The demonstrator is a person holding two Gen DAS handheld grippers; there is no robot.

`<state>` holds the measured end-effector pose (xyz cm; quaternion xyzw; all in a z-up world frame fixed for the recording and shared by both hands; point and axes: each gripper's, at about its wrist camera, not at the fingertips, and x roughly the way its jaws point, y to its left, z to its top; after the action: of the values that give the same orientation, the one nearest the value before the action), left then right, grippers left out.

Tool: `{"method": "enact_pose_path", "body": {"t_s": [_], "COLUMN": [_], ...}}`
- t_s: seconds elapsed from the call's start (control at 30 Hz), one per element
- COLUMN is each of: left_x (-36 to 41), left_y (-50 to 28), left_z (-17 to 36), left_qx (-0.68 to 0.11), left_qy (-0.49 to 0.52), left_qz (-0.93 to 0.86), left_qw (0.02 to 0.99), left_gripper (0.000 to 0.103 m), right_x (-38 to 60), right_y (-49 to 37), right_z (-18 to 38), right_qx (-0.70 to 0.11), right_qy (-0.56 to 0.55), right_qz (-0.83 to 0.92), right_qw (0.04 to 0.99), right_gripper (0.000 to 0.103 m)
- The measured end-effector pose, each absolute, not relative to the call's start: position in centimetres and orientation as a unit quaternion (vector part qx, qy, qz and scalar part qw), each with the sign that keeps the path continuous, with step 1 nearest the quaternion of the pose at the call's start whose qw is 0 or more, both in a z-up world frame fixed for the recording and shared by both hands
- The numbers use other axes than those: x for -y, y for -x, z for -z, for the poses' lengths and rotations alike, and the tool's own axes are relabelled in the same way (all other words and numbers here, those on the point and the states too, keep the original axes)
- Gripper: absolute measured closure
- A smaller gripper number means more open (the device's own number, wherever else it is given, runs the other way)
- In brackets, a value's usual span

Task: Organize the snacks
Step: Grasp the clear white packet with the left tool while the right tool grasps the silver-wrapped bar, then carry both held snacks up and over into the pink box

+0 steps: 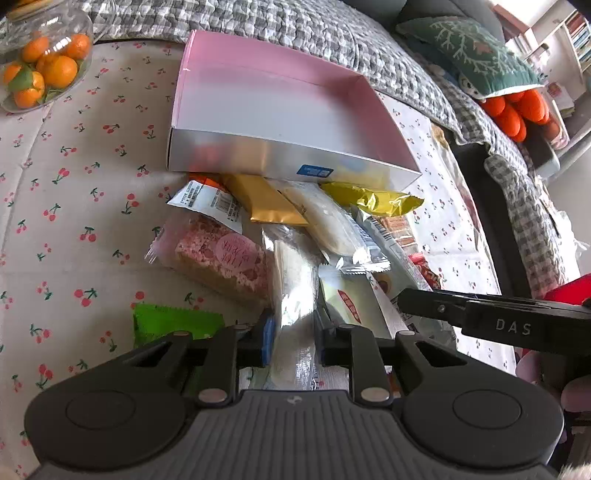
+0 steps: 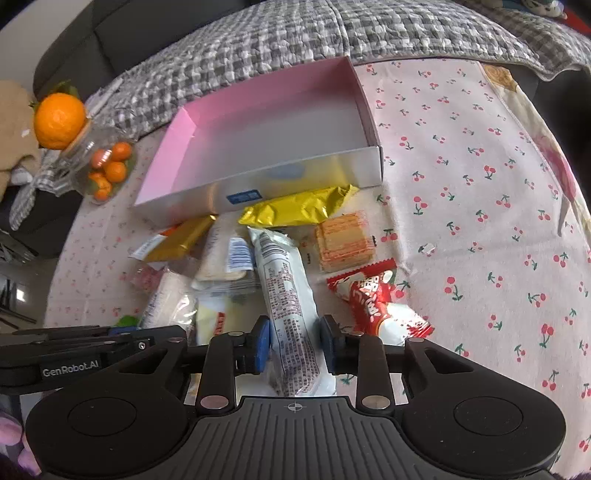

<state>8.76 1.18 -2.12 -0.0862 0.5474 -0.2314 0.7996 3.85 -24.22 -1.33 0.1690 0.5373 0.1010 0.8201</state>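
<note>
- The tablecloth [image 2: 480, 184], printed with cherries, carries everything; a checked blanket [image 1: 332, 33] lies behind it.
- The box [image 1: 280, 155], pink inside and silver outside, sits open and holds nothing visible; the heap of snacks lies just in front of its near wall, some tucked against it.
- The jar of oranges [image 1: 40, 66] stands off to one side, well clear of the heap.
- The right gripper [image 2: 295, 341] straddles a long white packet [image 2: 288, 295] covered in small print; its pads look close to the wrapper, but I cannot tell whether they press it.
- The left gripper [image 1: 293, 341] pinches a clear-wrapped white bar [image 1: 293, 295] at its near end.
- Both packets look light and crinkly, the film slippery, the contents probably crushable; a hold across the firm middle seems safer than the loose sealed end.
</note>
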Motion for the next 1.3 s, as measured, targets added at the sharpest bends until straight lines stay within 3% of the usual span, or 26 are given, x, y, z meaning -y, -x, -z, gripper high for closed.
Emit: {"method": "enact_pose_path", "body": {"t_s": [0.9,1.3], "left_x": [-3.3,-2.8], "left_y": [-6.4,-8.3], "left_z": [-2.2,-3.0], "left_qx": [-0.5,-0.477], "left_qy": [0.101,0.101], "left_qz": [0.249,0.22], "left_qw": [0.823,0.845], "left_gripper": [0.085,0.085], "right_x": [26.8,26.6], "right_y": [-0.7,-3.6], "right_z": [-3.0,-3.5], "right_qx": [-0.48,-0.465], "right_qy": [-0.252,-0.294], "right_qz": [-0.116,-0.105], "right_qw": [0.832,0.829], "right_gripper": [0.077,0.077]}}
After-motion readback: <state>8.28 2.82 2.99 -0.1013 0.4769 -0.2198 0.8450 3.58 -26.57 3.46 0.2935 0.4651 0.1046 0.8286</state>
